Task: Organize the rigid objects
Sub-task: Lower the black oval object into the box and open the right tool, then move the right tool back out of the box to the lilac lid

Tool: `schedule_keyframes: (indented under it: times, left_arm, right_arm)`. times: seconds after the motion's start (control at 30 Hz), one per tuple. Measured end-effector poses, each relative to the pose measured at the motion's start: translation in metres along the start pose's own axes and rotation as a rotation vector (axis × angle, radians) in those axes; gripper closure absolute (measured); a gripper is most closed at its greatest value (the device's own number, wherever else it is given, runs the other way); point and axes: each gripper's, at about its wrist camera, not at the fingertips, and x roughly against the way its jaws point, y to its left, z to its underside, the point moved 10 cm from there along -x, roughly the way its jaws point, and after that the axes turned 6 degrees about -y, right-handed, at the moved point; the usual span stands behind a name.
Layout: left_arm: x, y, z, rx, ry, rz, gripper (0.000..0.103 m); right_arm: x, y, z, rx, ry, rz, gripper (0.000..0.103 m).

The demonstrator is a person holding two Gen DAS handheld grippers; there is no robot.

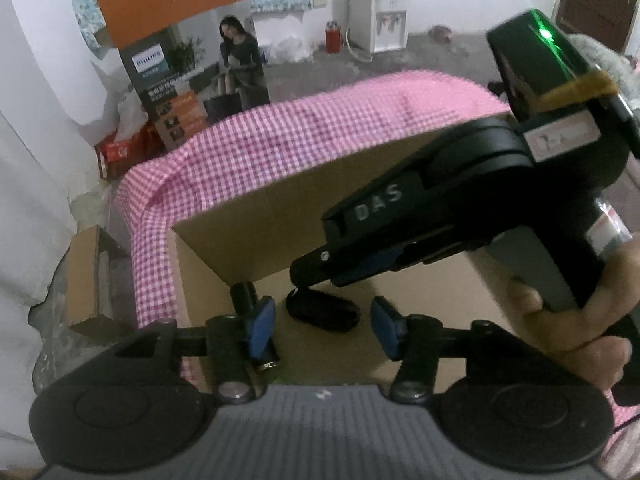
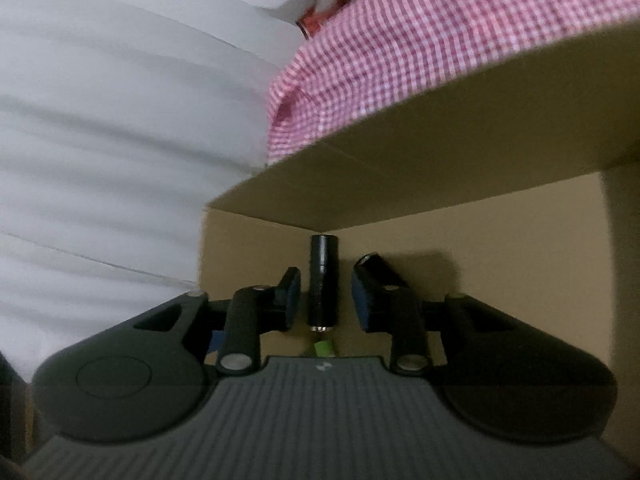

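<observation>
Cardboard box (image 1: 256,216), interior. Left gripper (image 1: 322,330): jaws apart, empty; black oval case (image 1: 324,312) on the floor beyond and between them. Right gripper (image 2: 326,300): jaws narrowly parted around black cylinder (image 2: 323,280), which lies lengthwise between them, pads apparently clear.

One box (image 1: 256,216), two black cylinders (image 2: 324,280)

Black cylinder (image 2: 324,280) and dark oval case (image 1: 324,314) (both lying) in cardboard box (image 1: 256,216)

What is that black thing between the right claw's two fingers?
A small black cylinder, lying on the cardboard box floor between the right claw's fingers, touching neither. The right wrist view shows it.
</observation>
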Motion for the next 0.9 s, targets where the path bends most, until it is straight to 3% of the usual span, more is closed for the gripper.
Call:
schedule_keyframes:
  times: [0.23,0.53,0.73,0.9]
  left_arm:
    - [0.059,-0.005,-0.006,0.006,-0.126,-0.010,0.019]
    - [0.147,-0.032,0.025,0.008,-0.298,0.048,0.006]
    - [0.163,-0.068,0.073,0.000,-0.335,0.101,0.003]
    - [0.143,-0.106,0.111,-0.036,-0.302,0.154,0.003]
  right_arm:
    - [0.075,0.027,0.004,0.071,-0.119,-0.080,0.055]
    - [0.193,0.035,0.042,0.173,-0.291,-0.169,0.051]
    - [0.254,0.006,0.089,0.221,-0.408,-0.142,0.047]
    - [0.258,-0.024,0.141,0.250,-0.404,-0.051,0.047]
